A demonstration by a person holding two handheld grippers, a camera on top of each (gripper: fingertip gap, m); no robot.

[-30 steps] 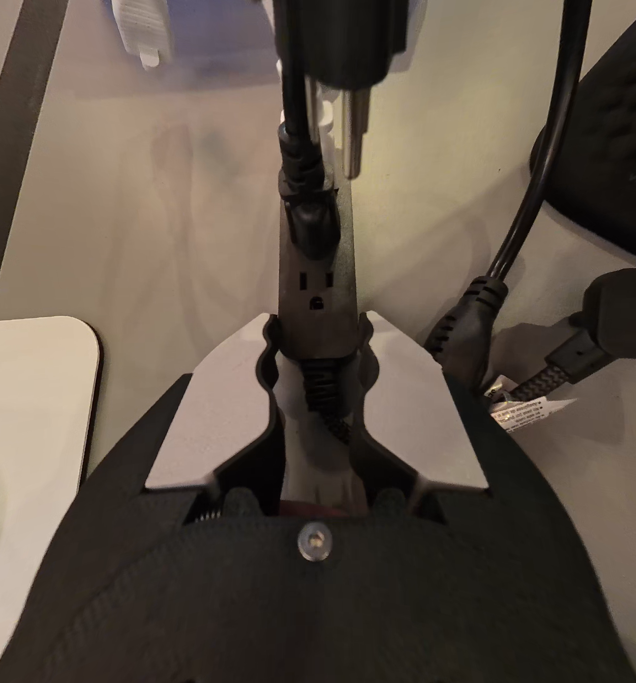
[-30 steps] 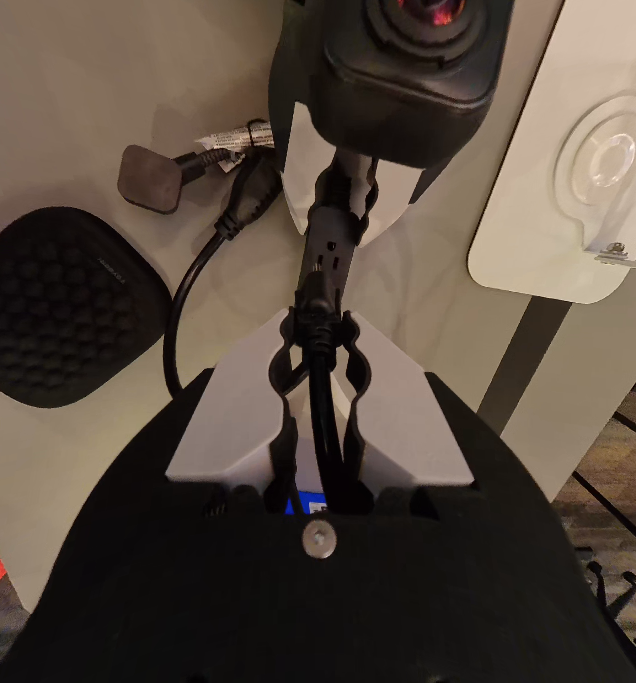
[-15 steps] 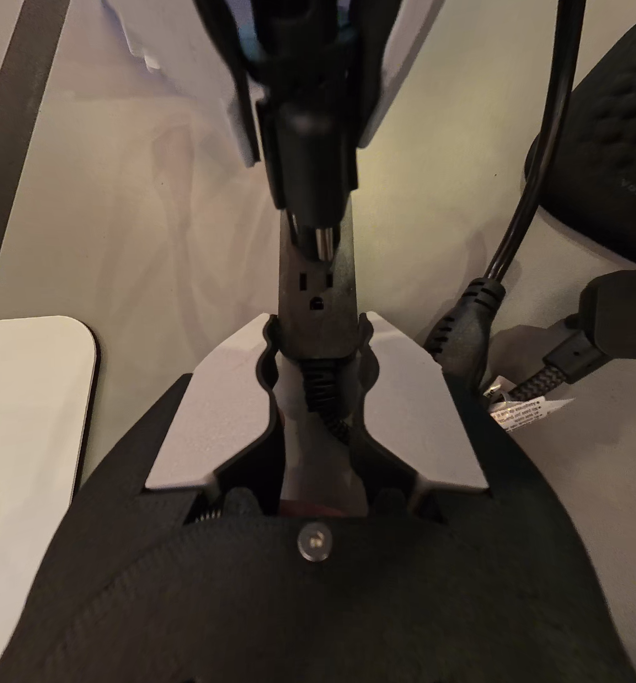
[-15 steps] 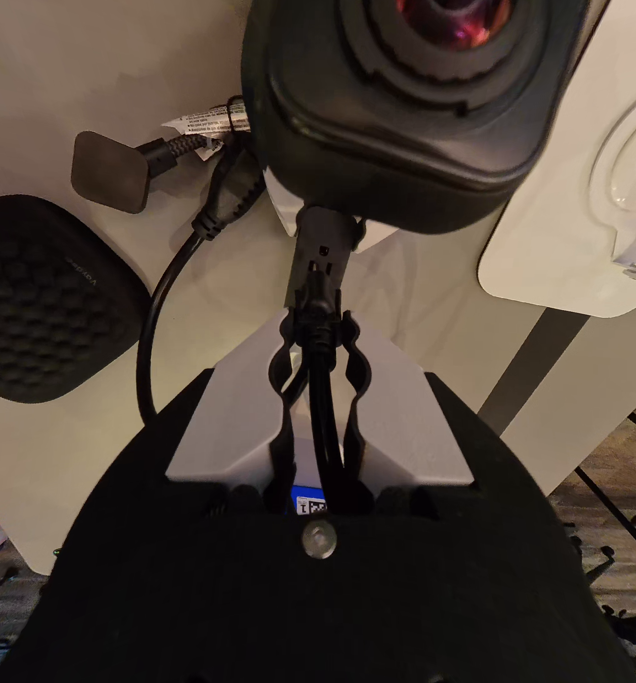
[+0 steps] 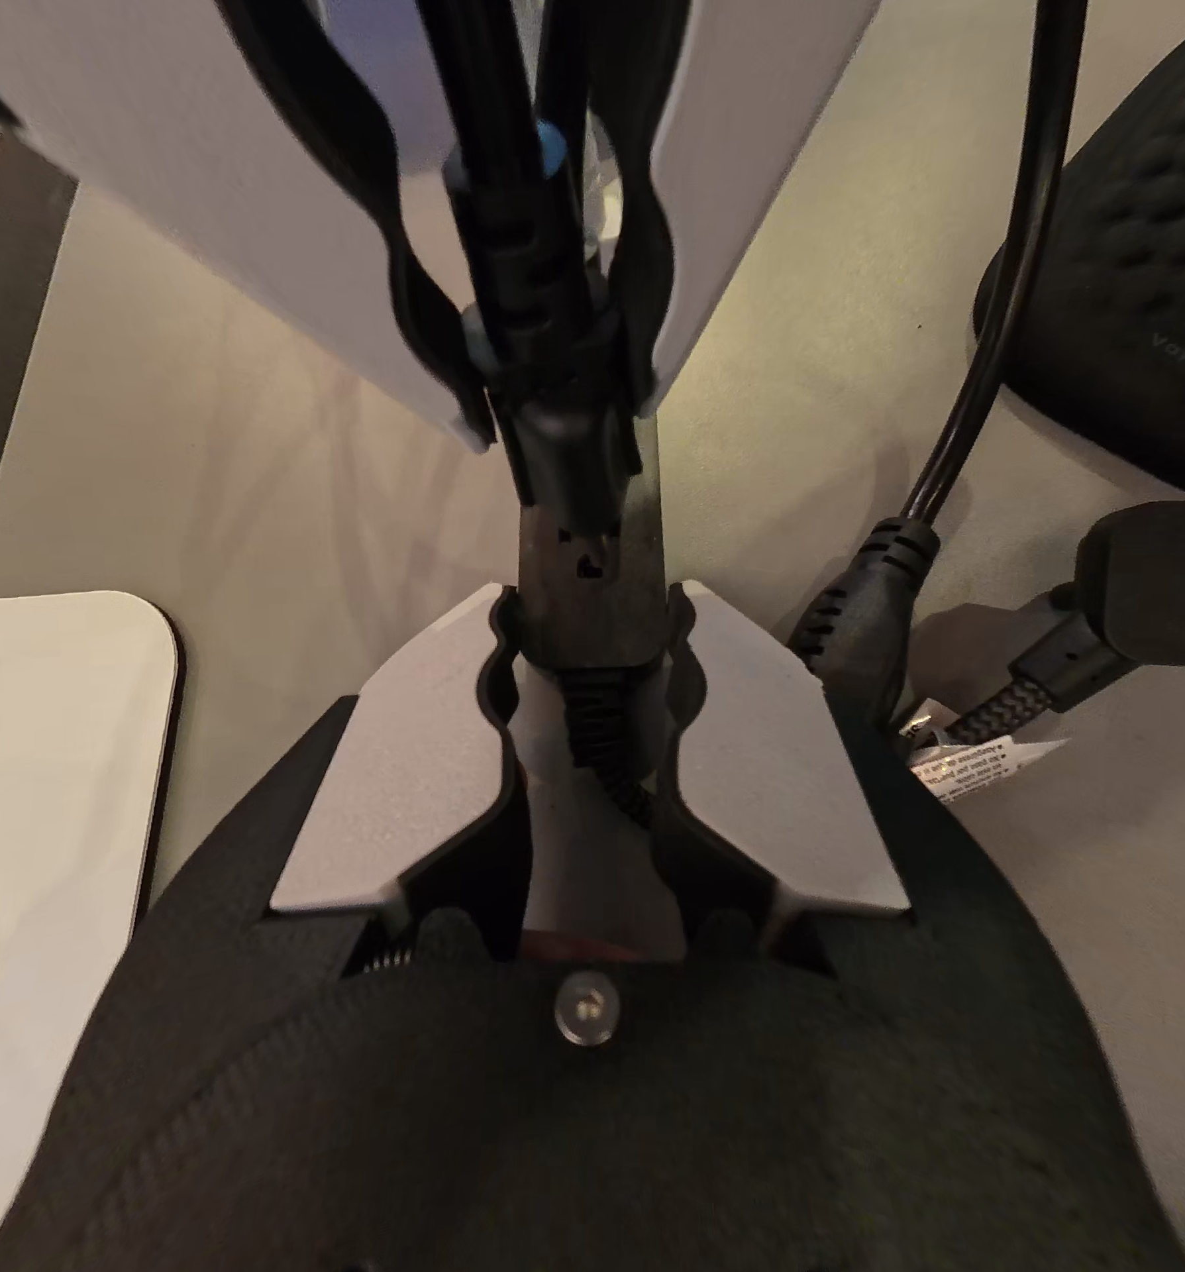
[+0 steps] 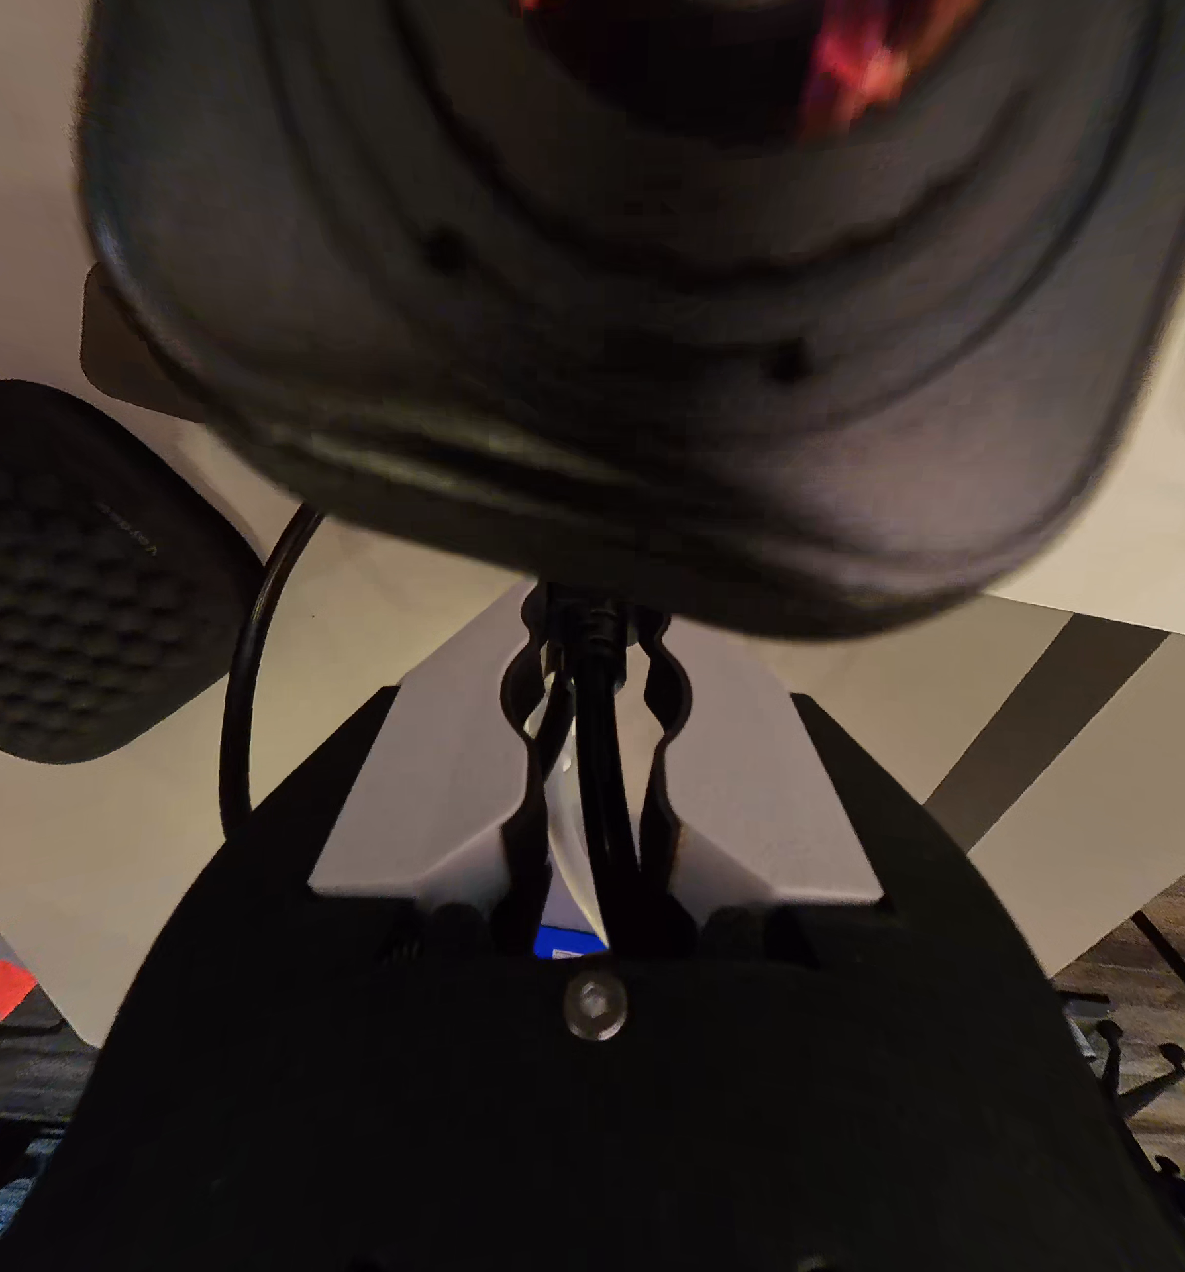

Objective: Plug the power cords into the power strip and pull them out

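Right gripper (image 6: 595, 623) clamps black cord (image 6: 600, 743); plug probably hidden.

From my right wrist view, a big blurred dark-grey camera housing (image 6: 575, 310) fills the top, hiding the slim black power strip and the plug tip past my fingers. Left wrist view: moulded black plug (image 5: 565, 454) covers the strip's socket (image 5: 593, 606), prongs unseeable. Black dimpled rubber pad (image 5: 1140, 275) is cut by the right edge, white rounded board (image 5: 46, 723) by the left.
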